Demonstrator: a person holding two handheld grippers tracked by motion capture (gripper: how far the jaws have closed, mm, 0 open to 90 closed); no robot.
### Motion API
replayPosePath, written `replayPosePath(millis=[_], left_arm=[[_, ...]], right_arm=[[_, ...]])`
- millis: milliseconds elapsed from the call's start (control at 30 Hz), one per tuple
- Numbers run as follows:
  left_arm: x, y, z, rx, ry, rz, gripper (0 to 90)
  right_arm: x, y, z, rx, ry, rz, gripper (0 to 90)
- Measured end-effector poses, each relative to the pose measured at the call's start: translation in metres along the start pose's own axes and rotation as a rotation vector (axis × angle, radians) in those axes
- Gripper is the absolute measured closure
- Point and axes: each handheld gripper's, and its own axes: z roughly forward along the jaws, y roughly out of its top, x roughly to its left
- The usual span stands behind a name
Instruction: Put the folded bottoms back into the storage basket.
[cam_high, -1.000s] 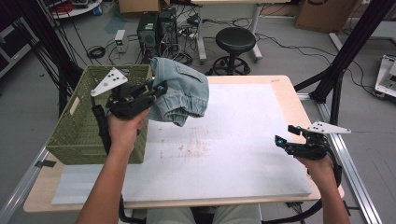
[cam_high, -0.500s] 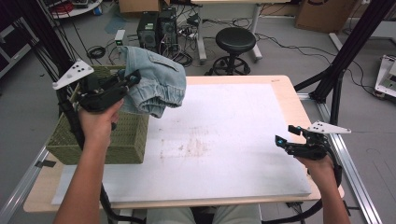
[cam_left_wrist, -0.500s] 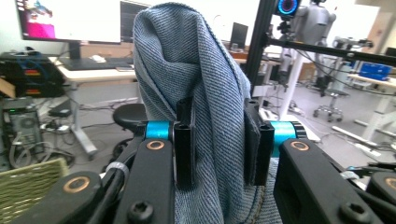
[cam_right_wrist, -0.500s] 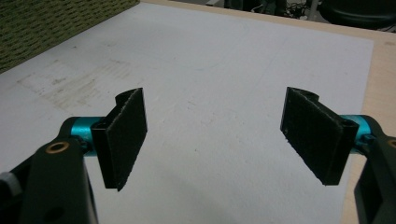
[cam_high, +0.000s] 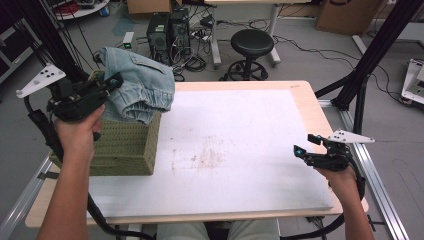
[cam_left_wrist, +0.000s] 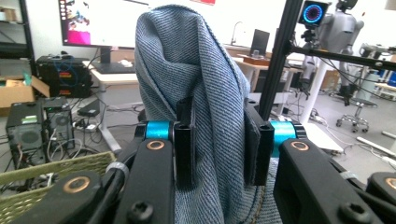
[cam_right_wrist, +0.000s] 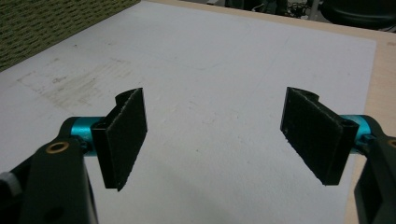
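Jaws of the left gripper (cam_high: 112, 82) were clamped on a bunched fold of denim garment (cam_high: 137, 85), held above the green woven basket (cam_high: 127, 147) at the desk's left edge; it seemed to hang clear of the rim. Well right of the basket, the right gripper (cam_high: 302, 151) hovered over the white mat (cam_high: 235, 140), jaws wide apart with nothing between them.

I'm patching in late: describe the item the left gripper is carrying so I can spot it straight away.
Start at the white-topped table and go to the olive-green woven basket at its left edge. Above the basket, the left gripper is shut on a folded pair of light blue jeans. It is the one soft blue cloth item in the scene, bunched between the black jaws.
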Motion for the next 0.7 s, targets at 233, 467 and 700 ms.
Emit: replayPosePath(millis=[233,467,700], left_arm=[[0.016,-0.012,-0.003,0.023,0.030,-0.038,69.9],[0.063,-0.045,-0.006,0.068,0.180,-0.133,64.8],[0.095,-0.078,-0.022,0.080,0.463,-0.178,30.0]], right_arm=[[0.001,0.000,0.002,0.005,0.002,-0.004,23.1],[0.000,-0.001,0.001,0.008,-0.001,0.000,23.1],[0.002,0.000,0.002,0.012,-0.002,-0.014,23.1]])
